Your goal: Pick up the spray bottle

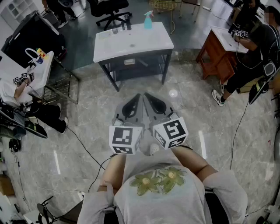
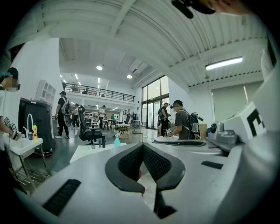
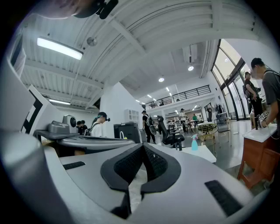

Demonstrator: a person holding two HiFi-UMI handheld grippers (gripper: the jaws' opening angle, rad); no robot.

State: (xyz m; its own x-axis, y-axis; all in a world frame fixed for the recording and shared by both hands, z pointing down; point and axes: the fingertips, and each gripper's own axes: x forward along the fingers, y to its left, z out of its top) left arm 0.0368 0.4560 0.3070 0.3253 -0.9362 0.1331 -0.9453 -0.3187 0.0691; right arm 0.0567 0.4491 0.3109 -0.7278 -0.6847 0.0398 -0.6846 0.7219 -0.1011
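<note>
A teal spray bottle stands upright at the far edge of a white table, well ahead of me. Both grippers are held close to my body over the floor, side by side, pointing towards that table. The left gripper is shut with nothing between its jaws, and so is the right gripper. In the left gripper view the spray bottle shows small and far off, just left of the closed left gripper. In the right gripper view the spray bottle stands far to the right of the closed right gripper.
Several small dark items stand on the table left of the bottle. A black office chair is behind the table. A wooden desk with a person is at the right, another person sits at the left. Cables run across the marble floor.
</note>
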